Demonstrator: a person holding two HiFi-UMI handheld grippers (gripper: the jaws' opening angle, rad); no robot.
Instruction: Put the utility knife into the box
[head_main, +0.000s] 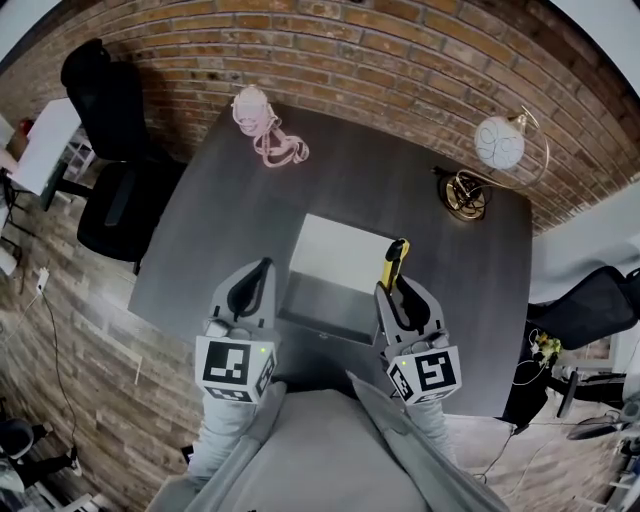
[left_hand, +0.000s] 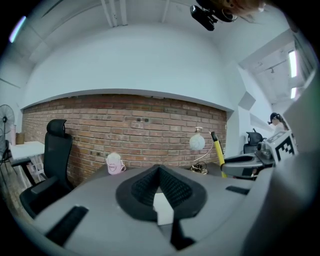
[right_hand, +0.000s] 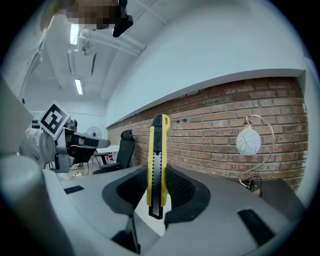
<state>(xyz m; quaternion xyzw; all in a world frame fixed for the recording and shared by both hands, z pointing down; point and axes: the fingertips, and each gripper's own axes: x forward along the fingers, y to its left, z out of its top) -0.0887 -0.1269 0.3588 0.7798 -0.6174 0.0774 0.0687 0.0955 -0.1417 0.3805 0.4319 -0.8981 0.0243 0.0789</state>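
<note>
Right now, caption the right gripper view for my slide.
Right claw clamps the yellow utility knife upright before a brick wall and globe lamp.

A dark grey table (head_main: 380, 170); on it a pink object (head_main: 265, 125) lies at the far left; a globe lamp (head_main: 468, 192) stands far right; an open box (head_main: 340, 252) sits near the middle.

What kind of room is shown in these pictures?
Probably an office: a dark table by a brick wall, black office chairs beside it, a globe lamp on it.
</note>
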